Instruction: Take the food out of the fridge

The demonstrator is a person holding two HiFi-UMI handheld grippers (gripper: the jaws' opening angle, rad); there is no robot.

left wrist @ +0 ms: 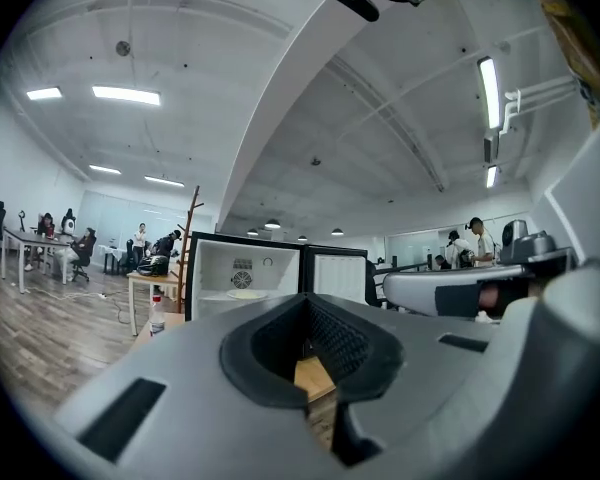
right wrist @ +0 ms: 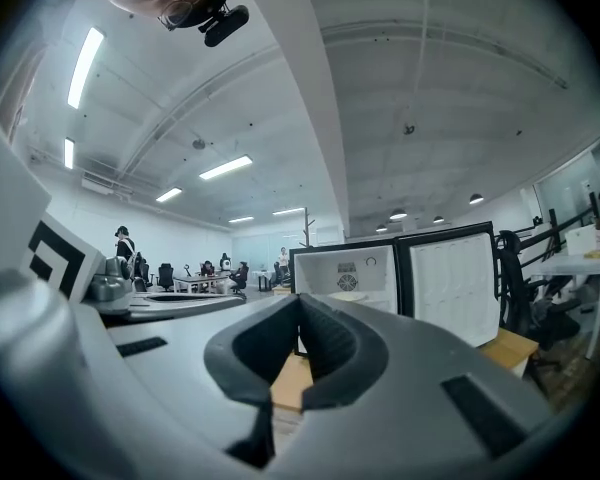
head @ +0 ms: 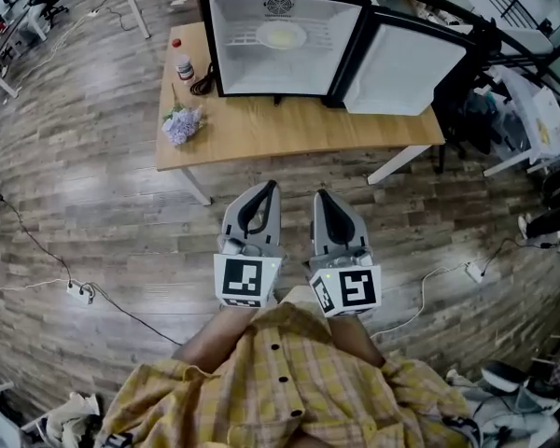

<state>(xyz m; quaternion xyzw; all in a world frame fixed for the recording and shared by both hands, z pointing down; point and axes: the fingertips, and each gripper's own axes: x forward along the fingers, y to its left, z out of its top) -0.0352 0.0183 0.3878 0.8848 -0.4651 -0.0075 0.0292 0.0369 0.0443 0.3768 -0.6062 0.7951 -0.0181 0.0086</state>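
A black mini fridge (head: 289, 26) stands on a wooden table (head: 299, 129), its door (head: 403, 63) swung open to the right. On its wire shelf lies a pale plate of food (head: 280, 35). My left gripper (head: 272, 187) and right gripper (head: 320, 195) are side by side over the floor, short of the table's near edge. Both point level toward the fridge, both shut and empty. The left gripper view shows its closed jaws (left wrist: 305, 303) below the fridge (left wrist: 245, 273) and plate (left wrist: 247, 294). The right gripper view shows its closed jaws (right wrist: 298, 303) and the fridge (right wrist: 345, 268).
On the table's left end stand a red-capped bottle (head: 183, 66), a dark cable coil (head: 203, 82) and a lavender bunch (head: 181, 124). A power strip (head: 79, 292) with cords lies on the floor at left. Chairs and racks (head: 532, 129) crowd the right side.
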